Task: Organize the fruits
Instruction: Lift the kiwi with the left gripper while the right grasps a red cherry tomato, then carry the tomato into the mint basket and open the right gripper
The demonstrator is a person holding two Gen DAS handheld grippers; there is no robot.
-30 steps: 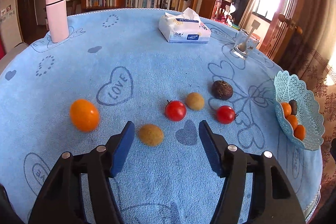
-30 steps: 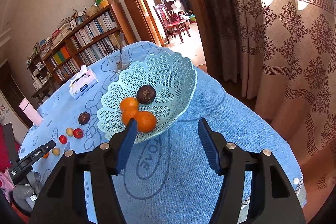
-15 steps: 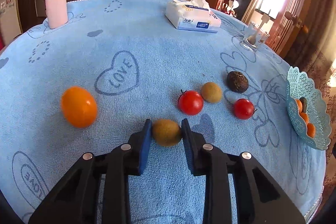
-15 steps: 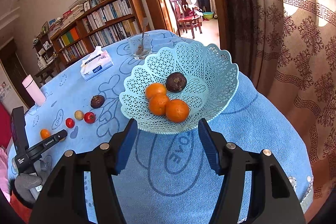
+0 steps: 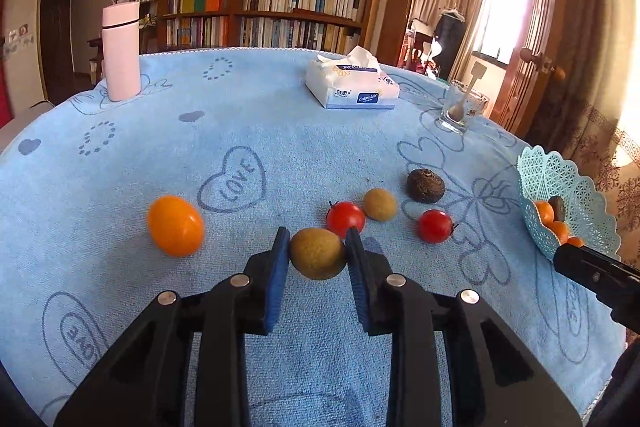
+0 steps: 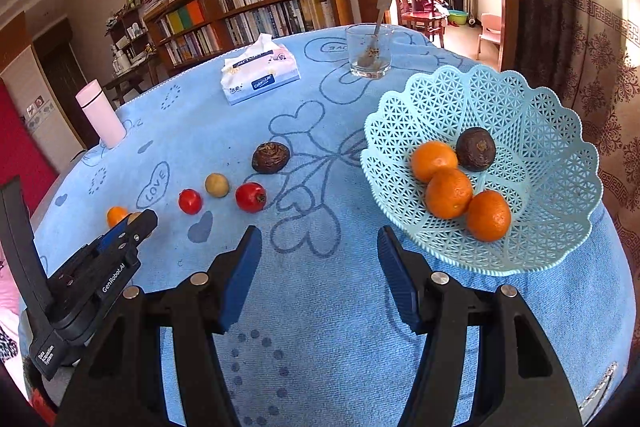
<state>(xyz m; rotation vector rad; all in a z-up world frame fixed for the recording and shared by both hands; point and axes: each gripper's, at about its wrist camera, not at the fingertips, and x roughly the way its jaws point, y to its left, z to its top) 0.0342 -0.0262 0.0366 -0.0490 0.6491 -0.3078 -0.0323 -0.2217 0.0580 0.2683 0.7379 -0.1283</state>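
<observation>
My left gripper [image 5: 318, 254] is shut on a small tan-green round fruit [image 5: 317, 253], its blue pads pressed on both sides. Loose on the blue cloth lie an orange [image 5: 175, 225] to the left, two red tomatoes [image 5: 345, 218] [image 5: 435, 225], a second tan fruit [image 5: 379, 204] and a dark brown fruit [image 5: 425, 185]. The pale teal lattice basket [image 6: 520, 99] holds three oranges [image 6: 448, 192] and one dark fruit [image 6: 475, 149]. My right gripper [image 6: 320, 259] hangs open over bare cloth just left of the basket, with nothing between its fingers. In the right wrist view the left gripper [image 6: 138, 225] shows at far left.
A tissue pack [image 5: 352, 87], a glass with a spoon [image 5: 462, 105] and a pink flask [image 5: 121, 51] stand toward the far side of the round table. A bookcase [image 5: 264, 11] is behind it; a door and patterned curtain [image 6: 592, 39] are at the right.
My left gripper went forward around the tan-green fruit and shut on it. My right gripper swung left, away from the basket, so the loose fruits now lie ahead of it.
</observation>
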